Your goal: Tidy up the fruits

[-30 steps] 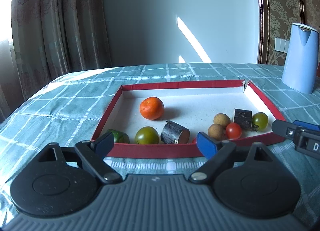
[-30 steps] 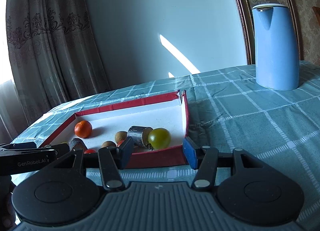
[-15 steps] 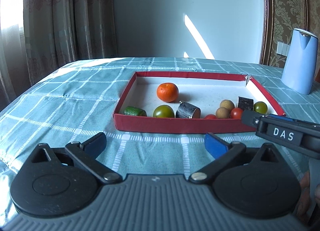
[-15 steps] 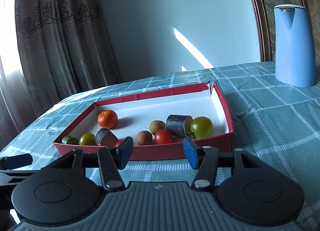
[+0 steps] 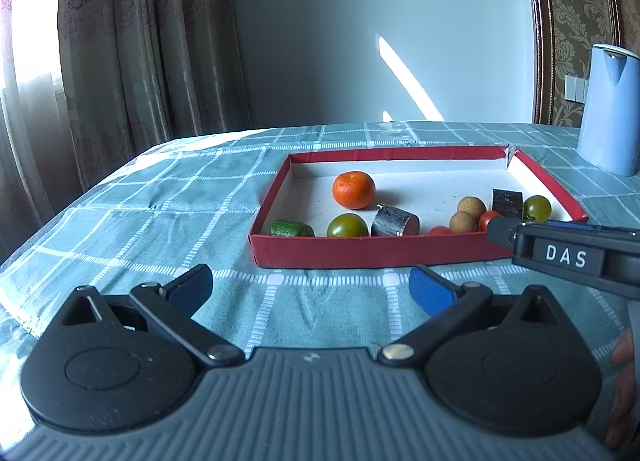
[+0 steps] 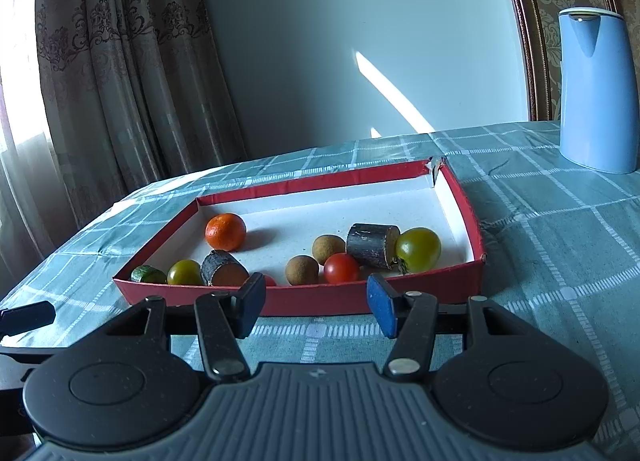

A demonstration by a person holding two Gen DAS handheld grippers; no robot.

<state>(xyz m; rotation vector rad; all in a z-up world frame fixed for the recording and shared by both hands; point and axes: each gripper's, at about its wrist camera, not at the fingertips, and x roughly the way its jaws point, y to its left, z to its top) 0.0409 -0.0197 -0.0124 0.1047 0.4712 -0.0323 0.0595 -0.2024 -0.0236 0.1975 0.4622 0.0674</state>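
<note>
Both tools sit on my side of the shallow red cardboard tray with white floor (image 6: 460,197), over the teal checked tablecloth (image 5: 160,197).

Left gripper (image 5: 310,289): blue-padded jaws spread wide, holding nothing, well short of the tray's near wall.

Right gripper (image 6: 316,303): jaws parted about halfway, holding nothing, tips just before the near wall.

Inside the tray, right wrist view:
- round orange mandarin (image 6: 225,232) at 10 o'clock
- green cucumber stub (image 6: 148,274) in the near left corner
- small green tomato (image 6: 184,272) beside it, then a dark cut cane piece (image 6: 223,269)
- two brown longans (image 6: 315,258), red cherry tomato (image 6: 341,268) at centre
- second dark cane piece (image 6: 372,245) touching a larger yellow-green tomato (image 6: 418,249) at 3 o'clock

Tall blue plastic jug (image 6: 596,89) stands off the tray, far at 2 o'clock.
</note>
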